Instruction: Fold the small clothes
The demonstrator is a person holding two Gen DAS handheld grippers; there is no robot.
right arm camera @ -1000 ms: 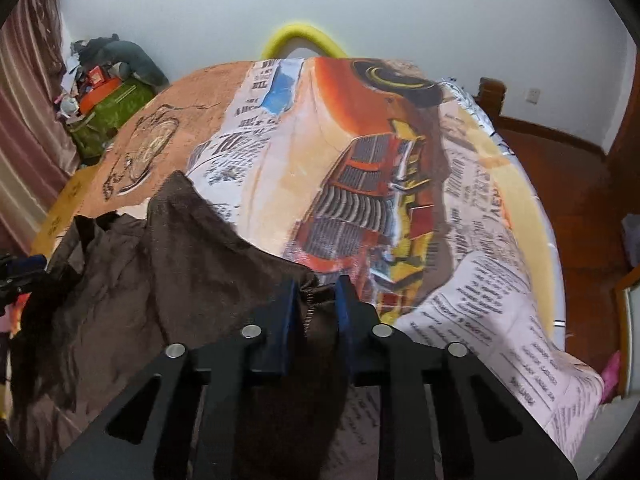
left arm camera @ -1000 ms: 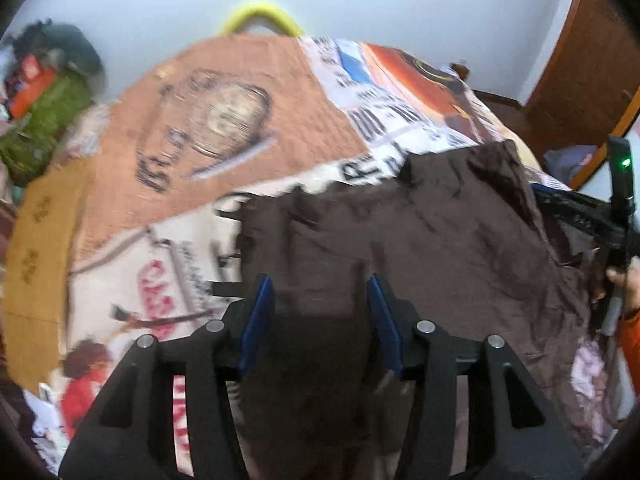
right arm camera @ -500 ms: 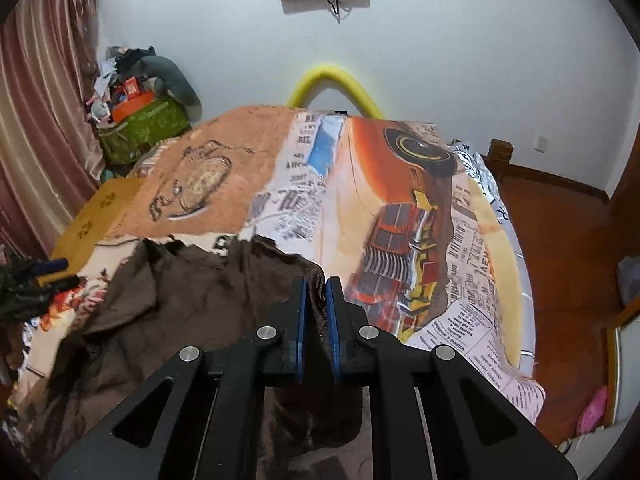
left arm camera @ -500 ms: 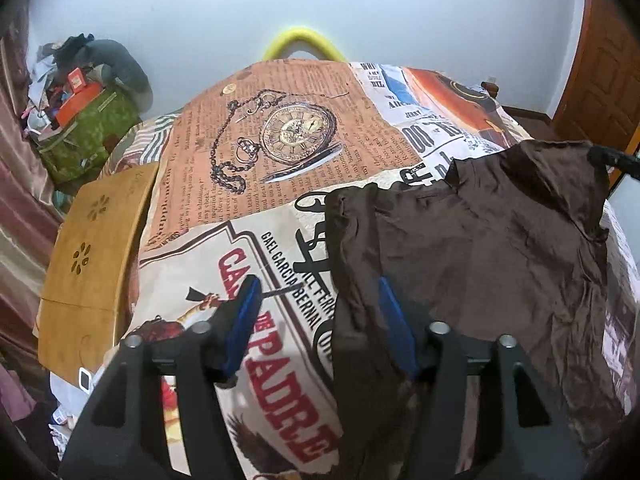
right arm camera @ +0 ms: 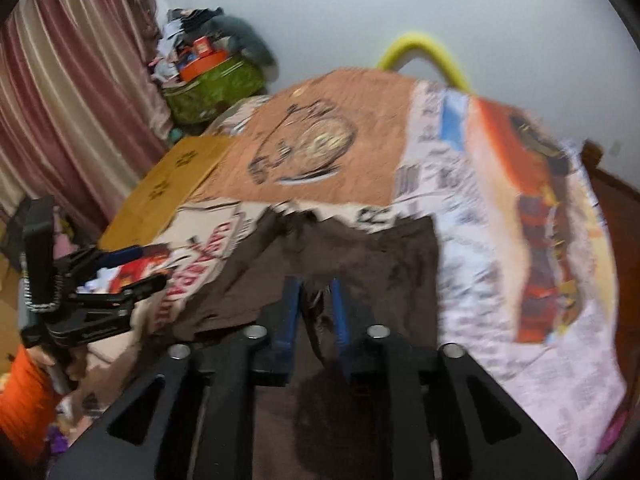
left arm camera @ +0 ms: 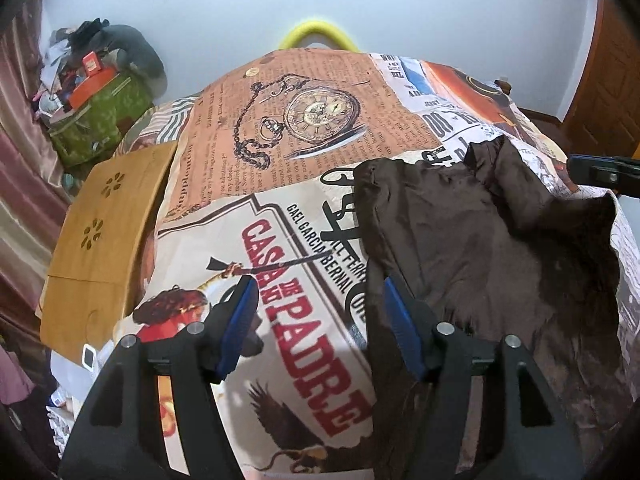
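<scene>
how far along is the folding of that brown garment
Done: the brown garment lies spread on the printed bedspread, still wrinkled. In hand: nothing; the left gripper is open over its edge, and the right gripper's jaws have just opened off the cloth. Left: no finished fold shows yet.

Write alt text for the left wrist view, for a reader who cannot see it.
A crumpled dark brown garment lies spread on a bed covered by a vintage-poster bedspread, with a pocket-watch print beyond it. The left tongs stand open in the foreground, blue pads apart, over the garment's left edge and gripping nothing. The right tongs poke in at the right.
</scene>
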